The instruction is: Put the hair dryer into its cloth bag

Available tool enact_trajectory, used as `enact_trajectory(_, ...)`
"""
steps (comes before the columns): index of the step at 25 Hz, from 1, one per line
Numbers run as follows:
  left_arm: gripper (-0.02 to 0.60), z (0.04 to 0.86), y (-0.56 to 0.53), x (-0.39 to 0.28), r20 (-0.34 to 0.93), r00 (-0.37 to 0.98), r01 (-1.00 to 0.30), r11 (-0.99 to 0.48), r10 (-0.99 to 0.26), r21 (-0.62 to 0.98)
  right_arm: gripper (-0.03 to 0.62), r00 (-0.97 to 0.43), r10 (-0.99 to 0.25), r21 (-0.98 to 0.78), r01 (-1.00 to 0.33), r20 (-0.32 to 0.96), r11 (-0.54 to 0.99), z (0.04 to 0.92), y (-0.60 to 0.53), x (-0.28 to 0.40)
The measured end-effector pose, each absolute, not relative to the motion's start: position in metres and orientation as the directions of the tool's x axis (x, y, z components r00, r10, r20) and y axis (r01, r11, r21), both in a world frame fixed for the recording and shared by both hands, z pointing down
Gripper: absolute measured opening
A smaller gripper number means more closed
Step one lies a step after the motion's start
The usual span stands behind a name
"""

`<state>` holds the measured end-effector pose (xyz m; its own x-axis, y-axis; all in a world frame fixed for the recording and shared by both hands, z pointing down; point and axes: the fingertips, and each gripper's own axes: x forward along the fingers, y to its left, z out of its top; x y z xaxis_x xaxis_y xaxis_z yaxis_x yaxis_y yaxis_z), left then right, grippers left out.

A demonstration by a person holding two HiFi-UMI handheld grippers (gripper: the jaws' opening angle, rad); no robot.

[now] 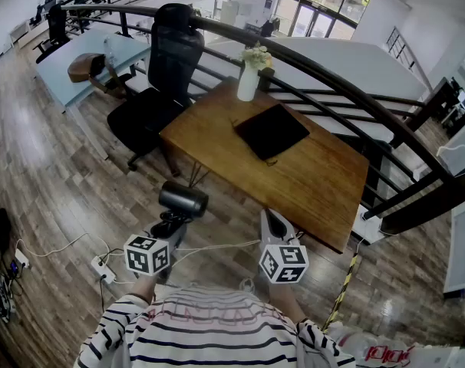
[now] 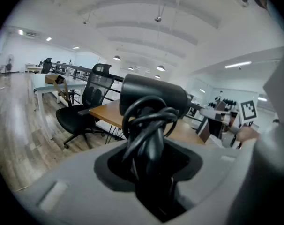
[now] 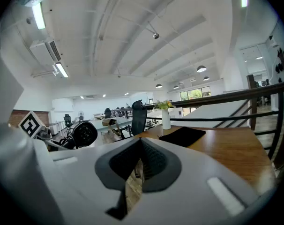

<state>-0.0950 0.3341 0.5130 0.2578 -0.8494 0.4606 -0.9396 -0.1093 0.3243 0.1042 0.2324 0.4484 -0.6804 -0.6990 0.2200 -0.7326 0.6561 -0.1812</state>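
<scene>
Now your left gripper (image 1: 171, 224) clamps the hair dryer (image 1: 184, 199) by its cord-wrapped handle, barrel lying crosswise short of the table (image 1: 324, 186), where the cloth bag (image 1: 272, 130) lies, right gripper (image 1: 275, 222) pinched shut, empty.

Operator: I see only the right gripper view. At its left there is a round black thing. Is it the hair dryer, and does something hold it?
Observer: Yes, it is. The left gripper view shows the left gripper shut on the hair dryer by its handle, with the cord looped in front.
Operator: Is it already above the table with the cloth bag?
Observer: Not yet. In the head view the hair dryer is over the floor, short of the table. The cloth bag lies flat on the table, farther on.
</scene>
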Motion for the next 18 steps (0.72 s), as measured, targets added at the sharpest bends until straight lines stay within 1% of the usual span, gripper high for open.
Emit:
enact_trajectory(5, 0.17, 0.517, 0.341, -0.114, 0.46, 0.273, -0.937, -0.126, -0.845, 0.326, -0.002, -0.671, -0.71, -0.173, -0.741, 0.213, 0.649, 0.447, 0.243, 0.085)
enact_trajectory(10, 0.17, 0.523, 0.342, -0.119, 0.459, 0.304, -0.927, -0.148, -0.835, 0.344, -0.002, -0.651, -0.738, -0.206, -0.758, 0.179, 0.618, 0.445, 0.249, 0.083)
enact_trajectory(15, 0.172, 0.528, 0.329, -0.123, 0.458, 0.321, -0.919, -0.156, -0.829, 0.362, 0.002, -0.63, -0.748, -0.207, -0.776, 0.21, 0.596, 0.453, 0.233, 0.078)
enact_trajectory(17, 0.17, 0.531, 0.315, -0.128, 0.46, 0.321, -0.919, -0.154, -0.828, 0.363, 0.059, -0.628, -0.747, -0.21, -0.778, 0.217, 0.593, 0.456, 0.216, 0.073)
enact_trajectory(18, 0.172, 0.532, 0.306, -0.132, 0.462, 0.319, -0.919, -0.151, -0.827, 0.364, 0.07, -0.629, -0.745, -0.212, -0.777, 0.222, 0.593, 0.458, 0.206, 0.069)
